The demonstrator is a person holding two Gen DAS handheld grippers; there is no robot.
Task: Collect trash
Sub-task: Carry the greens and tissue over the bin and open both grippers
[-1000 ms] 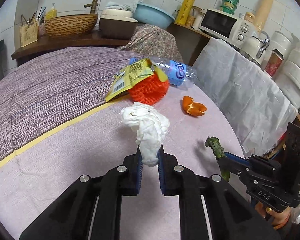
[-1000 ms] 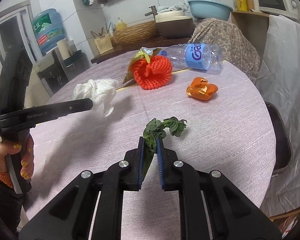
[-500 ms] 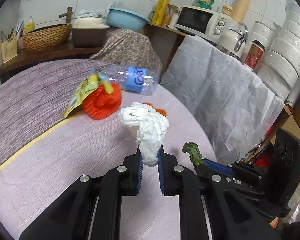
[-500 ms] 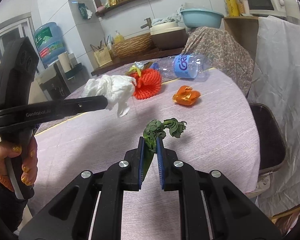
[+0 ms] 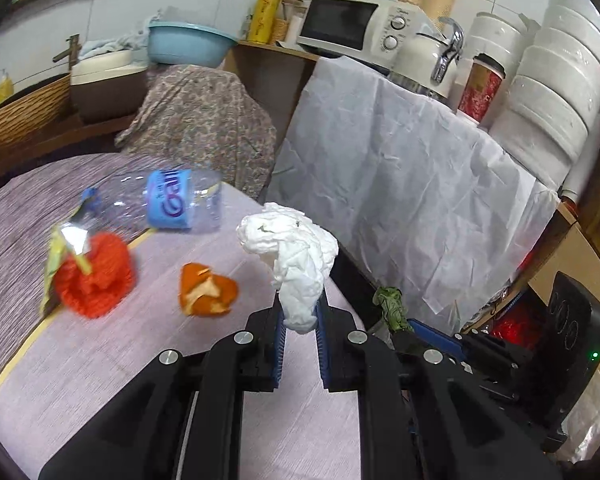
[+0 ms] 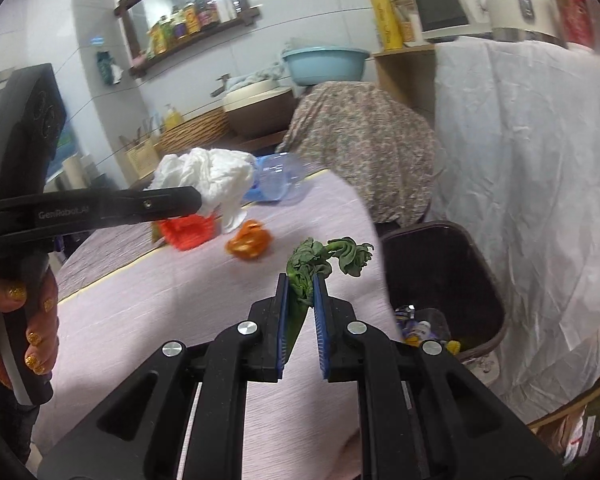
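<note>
A tissue (image 5: 300, 264) was clamped in the left hand-held gripper (image 5: 300, 316) at frame centre; greens (image 6: 312, 268) were gripped by the right hand-held gripper (image 6: 300, 300), held level near the bin (image 6: 440, 280).

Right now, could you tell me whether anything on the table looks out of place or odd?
Yes: a clear plastic bottle lies on its side on the table, with an orange peel and a red foam net half under a yellow wrapper loose beside it. That is uncollected trash; nothing looks spilled or broken.
</note>
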